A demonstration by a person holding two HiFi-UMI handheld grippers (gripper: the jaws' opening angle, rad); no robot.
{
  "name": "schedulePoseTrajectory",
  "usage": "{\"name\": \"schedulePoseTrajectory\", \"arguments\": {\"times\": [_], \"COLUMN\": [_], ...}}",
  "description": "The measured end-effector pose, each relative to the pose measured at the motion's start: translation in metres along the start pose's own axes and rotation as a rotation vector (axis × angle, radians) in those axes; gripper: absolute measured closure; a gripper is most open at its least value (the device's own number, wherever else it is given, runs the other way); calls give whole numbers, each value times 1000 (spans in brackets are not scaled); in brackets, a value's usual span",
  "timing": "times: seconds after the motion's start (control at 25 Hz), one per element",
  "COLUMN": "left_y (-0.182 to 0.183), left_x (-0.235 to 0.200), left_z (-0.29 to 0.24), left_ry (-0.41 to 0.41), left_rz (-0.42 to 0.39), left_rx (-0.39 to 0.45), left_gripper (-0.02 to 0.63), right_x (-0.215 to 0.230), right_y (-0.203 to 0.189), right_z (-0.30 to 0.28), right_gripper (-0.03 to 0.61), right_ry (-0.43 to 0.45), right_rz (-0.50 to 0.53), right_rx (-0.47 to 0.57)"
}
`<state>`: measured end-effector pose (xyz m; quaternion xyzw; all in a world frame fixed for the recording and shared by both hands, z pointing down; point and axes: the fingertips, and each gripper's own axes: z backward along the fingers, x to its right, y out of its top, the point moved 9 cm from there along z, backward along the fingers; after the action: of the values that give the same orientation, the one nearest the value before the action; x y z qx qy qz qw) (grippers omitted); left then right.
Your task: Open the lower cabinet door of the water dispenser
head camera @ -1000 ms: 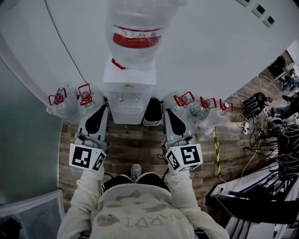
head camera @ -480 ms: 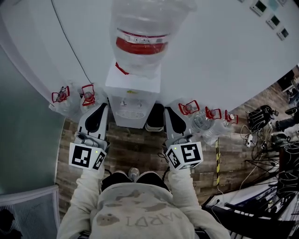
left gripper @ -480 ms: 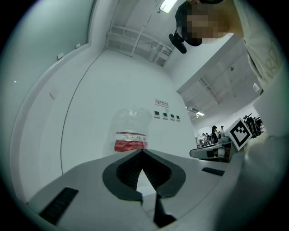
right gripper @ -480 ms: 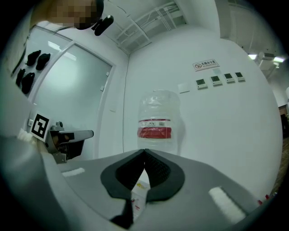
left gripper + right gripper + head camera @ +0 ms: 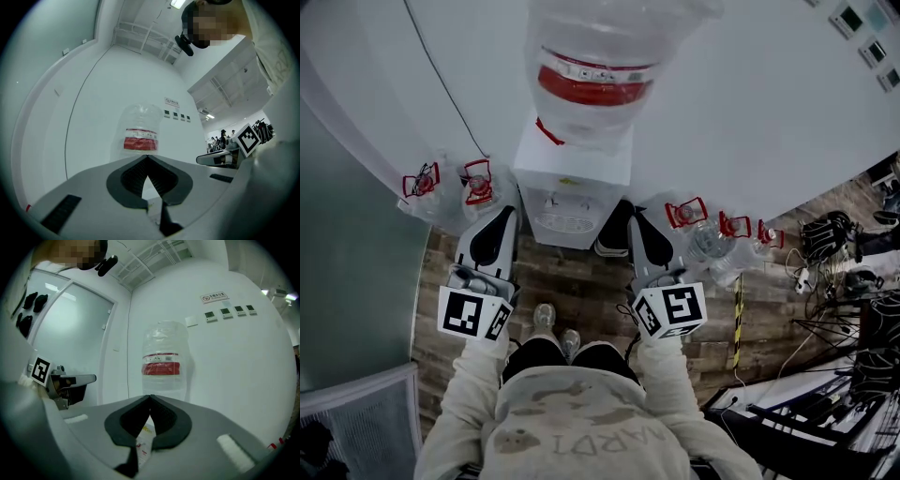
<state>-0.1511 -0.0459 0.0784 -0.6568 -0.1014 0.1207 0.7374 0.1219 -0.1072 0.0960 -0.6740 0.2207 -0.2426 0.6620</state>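
So here's where I'm at: a claw in each hand, standing right in front of the white boxy water dispenser (image 5: pixel 572 178), which sits on the brown wood-plank floor (image 5: pixel 581 281) with its back against the curved white wall (image 5: pixel 750 112).

On top of it is the big clear plastic water bottle (image 5: pixel 595 66), upside down, with a red band label. There's white print on that label, but it's too small for me to read in any view.

The left gripper (image 5: pixel 502 216) is pinched shut with nothing in it. It's aimed at the dispenser's left side, not touching it. The right gripper (image 5: pixel 639 221) is pinched shut and empty too, near the dispenser's right side. Each has its black-and-white marker cube (image 5: pixel 474 315) at the back end near my sleeves.

From the head view I get the two taps (image 5: pixel 562 199) and the drip tray below them. The lower cabinet door is tucked out of sight under that, and the claw bodies block it in both gripper views.

More clear bottles with red handles stand on the floor along the foot of the wall: two (image 5: pixel 450 186) left of the dispenser, about three (image 5: pixel 712 230) right of it.

Up on the wall there's a small white sign with a red circle (image 5: pixel 213 297), text unreadable, and a row of four little panels (image 5: pixel 229 311) just under it. A yellow-and-black striped strip (image 5: pixel 737 309) runs across the floor off to the right.
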Motion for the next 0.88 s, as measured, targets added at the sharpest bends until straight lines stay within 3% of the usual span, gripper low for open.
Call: {"name": "schedulePoseTrajectory", "arguments": {"times": [0.88], "left_y": [-70], "left_x": [-70], "left_z": [-45], "left_ry": [-116], "left_rz": [75], "left_rx": [-125], "left_gripper": [611], "right_x": [-4], "right_y": [-69], "right_z": [-69], "right_gripper": [568], "right_ry": [-110], "right_rz": [-71], "right_rx": [-158]}}
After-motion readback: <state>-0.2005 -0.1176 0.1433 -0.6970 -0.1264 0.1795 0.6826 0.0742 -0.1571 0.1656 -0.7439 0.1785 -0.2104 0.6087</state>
